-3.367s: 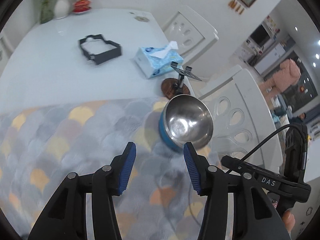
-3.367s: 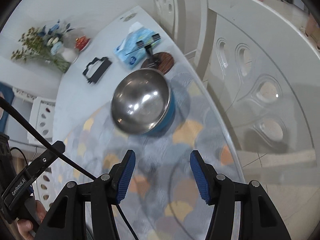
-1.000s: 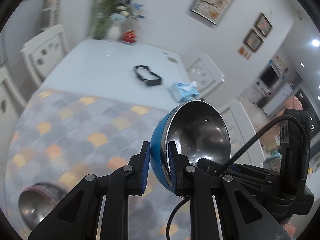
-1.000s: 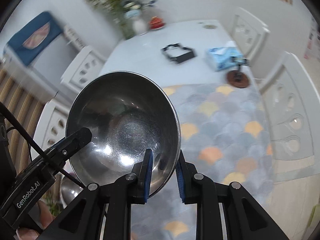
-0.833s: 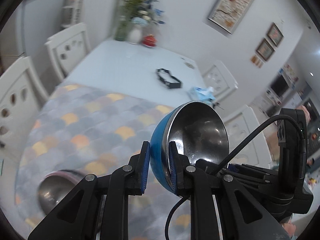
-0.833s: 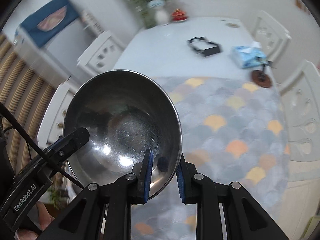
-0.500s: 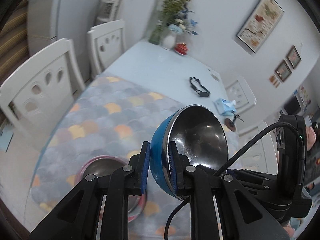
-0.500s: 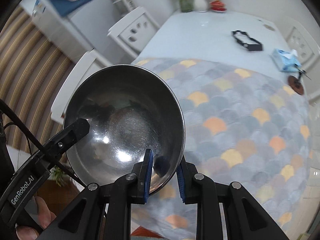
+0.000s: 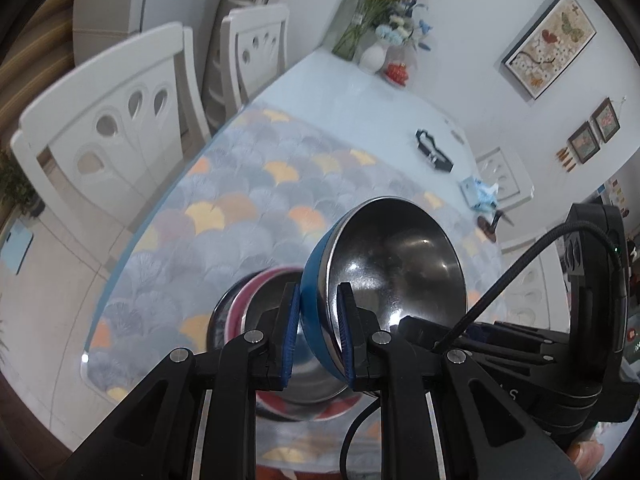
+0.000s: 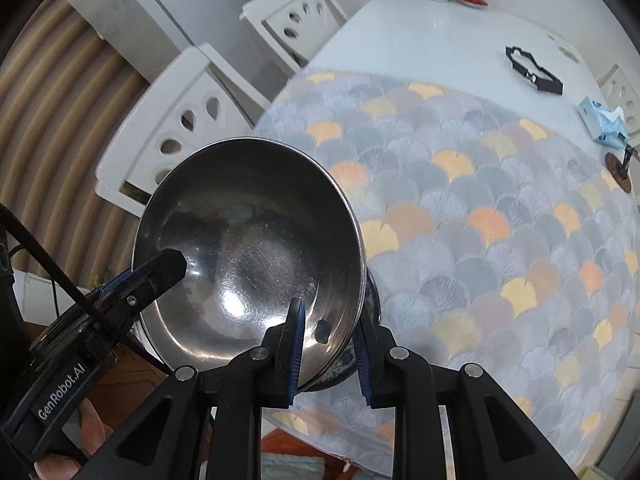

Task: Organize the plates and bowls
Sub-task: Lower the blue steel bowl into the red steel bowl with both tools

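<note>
The blue bowl (image 9: 384, 276) is pinched at its rim by the left tool (image 9: 318, 334), tilted above a pink-rimmed bowl (image 9: 256, 300) on the counter (image 9: 360, 112). From the right wrist, the right tool (image 10: 328, 354) is clamped on the opposite rim; nesting seems underway, and a level lowering is called for. The lower bowl is mostly hidden here.

Even, fairly bright indoor light fills both views, with soft shadows. Small white glare spots sit inside the steel bowl (image 10: 248, 248), which mirrors dark shapes, and the glossy white tabletop (image 10: 432, 28) beyond it shines pale. Fisheye distortion bends the chair (image 9: 108, 120) left of the bowl, and black vignette rings each frame. The patterned mat (image 9: 248, 216) near the bowl looks slightly smeared by motion blur.
</note>
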A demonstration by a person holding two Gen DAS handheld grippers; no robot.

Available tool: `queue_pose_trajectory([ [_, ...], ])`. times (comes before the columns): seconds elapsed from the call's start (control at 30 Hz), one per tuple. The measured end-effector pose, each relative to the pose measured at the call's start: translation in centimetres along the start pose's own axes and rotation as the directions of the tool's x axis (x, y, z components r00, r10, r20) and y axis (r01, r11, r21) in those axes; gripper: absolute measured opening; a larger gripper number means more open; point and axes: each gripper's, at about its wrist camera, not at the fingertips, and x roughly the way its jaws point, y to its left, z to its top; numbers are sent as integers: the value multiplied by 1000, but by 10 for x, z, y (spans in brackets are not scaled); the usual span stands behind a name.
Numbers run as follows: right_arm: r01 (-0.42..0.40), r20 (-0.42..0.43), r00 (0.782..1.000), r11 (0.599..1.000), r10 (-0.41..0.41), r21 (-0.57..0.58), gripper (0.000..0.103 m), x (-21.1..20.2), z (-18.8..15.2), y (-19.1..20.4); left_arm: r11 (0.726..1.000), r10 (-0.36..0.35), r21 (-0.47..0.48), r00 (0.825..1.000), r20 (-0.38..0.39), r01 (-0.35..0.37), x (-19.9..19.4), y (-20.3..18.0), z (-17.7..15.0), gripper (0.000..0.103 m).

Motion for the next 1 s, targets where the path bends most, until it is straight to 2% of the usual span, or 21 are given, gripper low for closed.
queue_pose_trajectory([
  [0.53,64,-172,984,996,-54,54,25,53,-16,14,999,-38,9,987,-158,40,37,39,-12,14],
  [0.77,82,-174,982,995,-71,58,28,54,-18,17,998,-32,55,984,-174,42,41,42,-14,14],
  [1.0,67,-157,986,991,-49,113,28,43,-20,8,995,-47,83,983,-178,62,40,44,-9,17],
])
